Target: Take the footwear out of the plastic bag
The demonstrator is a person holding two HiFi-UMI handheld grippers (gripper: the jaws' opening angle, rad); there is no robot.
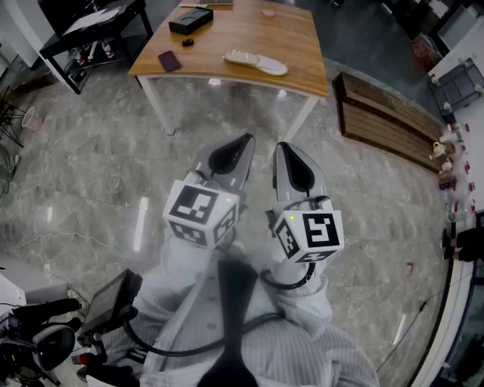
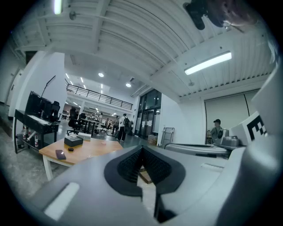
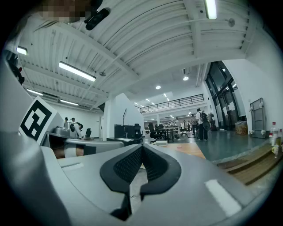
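A pale flat piece of footwear in a clear plastic bag (image 1: 255, 62) lies on the wooden table (image 1: 295, 45), near its front edge. Both grippers are held close to my body over the floor, well short of the table and pointing towards it. The left gripper (image 1: 246, 140) is shut with nothing in it, its pads meeting in the left gripper view (image 2: 141, 148). The right gripper (image 1: 283, 146) is likewise shut and empty (image 3: 142, 146). They sit side by side, a small gap apart. Neither gripper view shows the bag.
On the table are also a black box (image 1: 190, 20), a dark phone (image 1: 169, 60) and a small dark item (image 1: 187, 42). A low wooden bench (image 1: 386, 121) stands to the right, a black desk (image 1: 91, 30) far left. People stand in the hall (image 2: 123, 126).
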